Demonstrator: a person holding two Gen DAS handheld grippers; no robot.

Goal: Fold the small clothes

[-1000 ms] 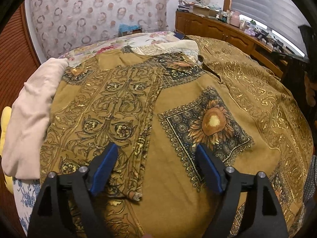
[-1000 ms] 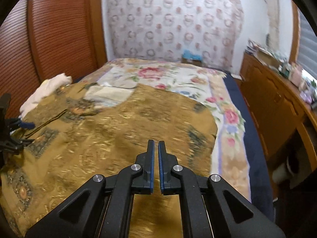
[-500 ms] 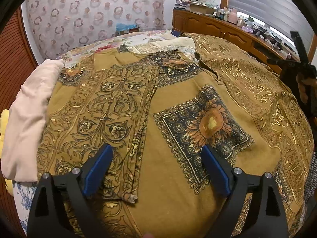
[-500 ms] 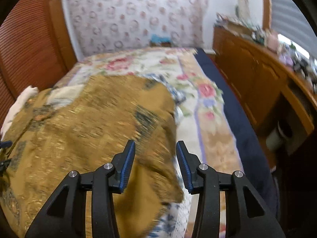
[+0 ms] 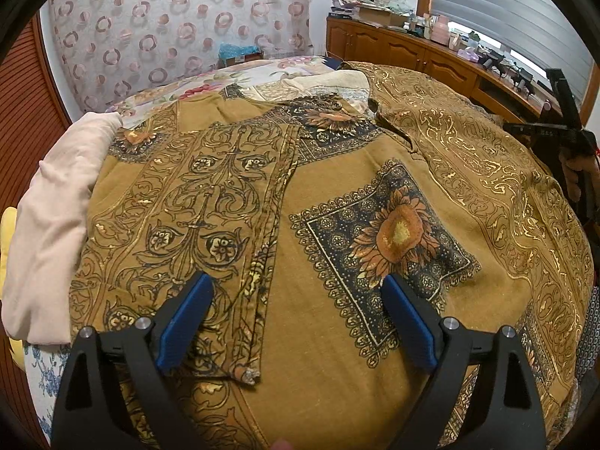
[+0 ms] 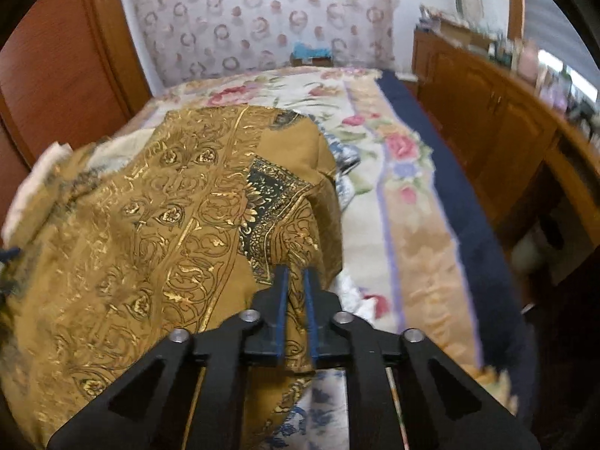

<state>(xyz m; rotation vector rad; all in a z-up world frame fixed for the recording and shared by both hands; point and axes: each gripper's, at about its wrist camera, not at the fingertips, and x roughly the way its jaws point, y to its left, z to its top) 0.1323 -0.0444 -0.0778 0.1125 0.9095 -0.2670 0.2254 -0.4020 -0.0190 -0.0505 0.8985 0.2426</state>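
Observation:
A mustard-gold printed garment [image 5: 337,195] with sunflower squares lies spread over the bed. A panel with a scroll pattern is folded across its left half, and that panel's hem corner [image 5: 247,375] lies near me. My left gripper [image 5: 297,283] hovers low over the near part of the garment, jaws wide open with nothing pinched. In the right wrist view my right gripper [image 6: 294,275] is shut on the garment's [image 6: 150,243] right edge, and a fold of cloth is bunched between its blue pads [image 6: 309,300]. The right gripper [image 5: 562,127] also shows at the far right of the left wrist view.
A cream cloth [image 5: 48,217] lies bunched beside the garment's left edge. The floral bedspread [image 6: 375,187] runs to the right of the garment, with a dark blue border. A wooden cabinet [image 6: 487,120] with clutter on top stands along the right, and a red-brown wardrobe [image 6: 56,67] stands on the left.
The right gripper moved to the garment's right edge, opened, then shut on a fold of it. The left gripper's jaws spread a little wider and stayed over the same spot.

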